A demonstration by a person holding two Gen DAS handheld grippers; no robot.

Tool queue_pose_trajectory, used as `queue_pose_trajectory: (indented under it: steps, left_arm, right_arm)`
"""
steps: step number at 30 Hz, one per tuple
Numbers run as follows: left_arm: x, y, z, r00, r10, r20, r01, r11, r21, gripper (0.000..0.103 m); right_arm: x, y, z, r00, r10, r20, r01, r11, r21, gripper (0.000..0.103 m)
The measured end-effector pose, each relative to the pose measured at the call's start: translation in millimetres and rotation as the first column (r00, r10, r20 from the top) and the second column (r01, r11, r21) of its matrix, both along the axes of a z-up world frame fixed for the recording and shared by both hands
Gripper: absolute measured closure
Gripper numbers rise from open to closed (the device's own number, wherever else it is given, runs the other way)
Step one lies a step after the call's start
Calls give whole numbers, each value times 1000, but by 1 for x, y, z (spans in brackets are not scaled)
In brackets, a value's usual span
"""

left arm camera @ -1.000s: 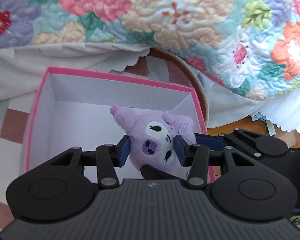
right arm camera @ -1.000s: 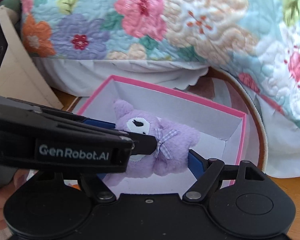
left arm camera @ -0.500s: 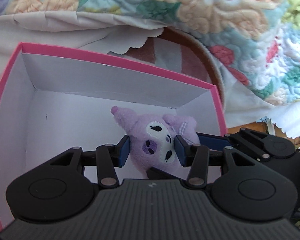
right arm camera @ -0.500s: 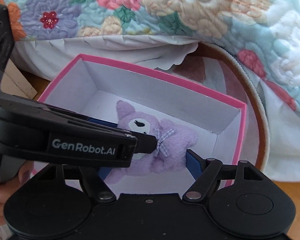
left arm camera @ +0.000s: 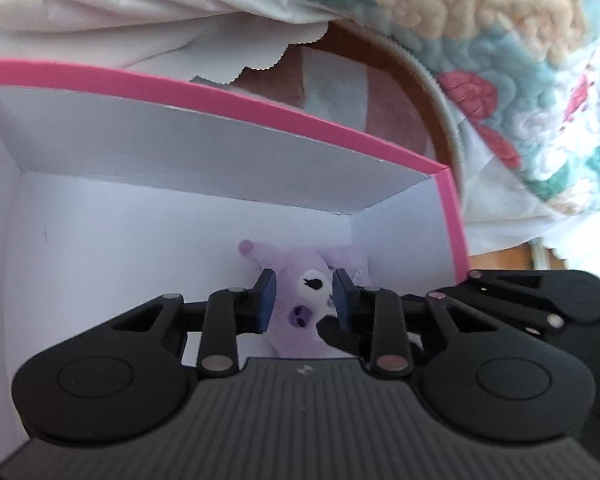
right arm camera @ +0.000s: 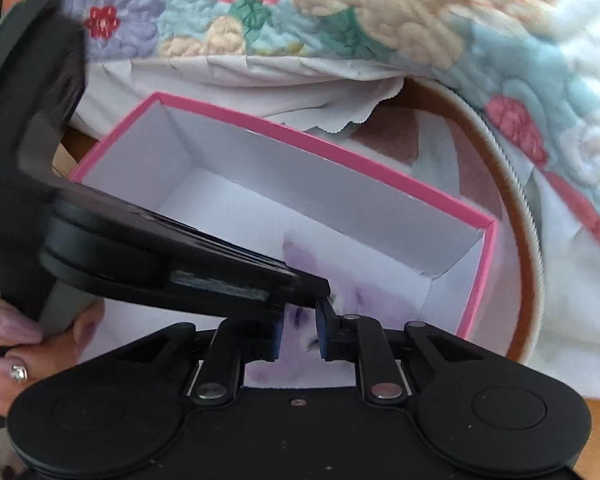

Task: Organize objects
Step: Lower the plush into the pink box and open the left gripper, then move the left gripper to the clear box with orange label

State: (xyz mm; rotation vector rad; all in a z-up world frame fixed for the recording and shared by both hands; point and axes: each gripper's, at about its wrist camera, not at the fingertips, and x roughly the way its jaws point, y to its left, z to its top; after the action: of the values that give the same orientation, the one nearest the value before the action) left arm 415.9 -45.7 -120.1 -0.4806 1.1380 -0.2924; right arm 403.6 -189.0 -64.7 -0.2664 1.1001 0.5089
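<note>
Plush (left arm camera: 300, 312) lay low centre in the pink box (left arm camera: 292, 108). Left tool (left arm camera: 302, 300) was closing, pads pressed on its head. Right tool (right arm camera: 299, 332) narrow, nipping plush. Step: placing. Next likely needs both to let go.

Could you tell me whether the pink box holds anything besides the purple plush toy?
No, the purple plush toy alone shows inside the pink box.

**Soft cloth, matt card, dull plastic**

The plush toy (left arm camera: 300, 304) is fuzzy lilac pile. The box (left arm camera: 260, 100) is card, matt white inside with a smooth pink rim. The quilt (right arm camera: 380, 20) is puffy stitched cloth over a creased white sheet (right arm camera: 260, 80). Both tongs, left (left arm camera: 302, 300) and right (right arm camera: 299, 330), are matt black plastic with metal rivets.
</note>
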Motion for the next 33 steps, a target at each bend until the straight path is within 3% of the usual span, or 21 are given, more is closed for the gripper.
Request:
queue_pose_trajectory:
  steps: [5,11,20,33]
  left_arm:
    - [-5,0,-2,1000,22,2,-22,1000,3,74]
    - [-19,2,13,999,19,35,-22,995,97,74]
    - [-65,10,63,998,-16,65,5,984,176,74]
    - [-138,23,126,994,-53,94,24,958,287,69]
  right_arm:
    - [-4,-1,-6,1000,-18,-11,18,1000,-15,83]
    - [-14,-12,5,999,-29,15,29,1000,11,83]
    - [-48,-14,31,997,-51,59,46,995,83,74]
    - [-113,-10,95,994,-28,105,11,987,158,71]
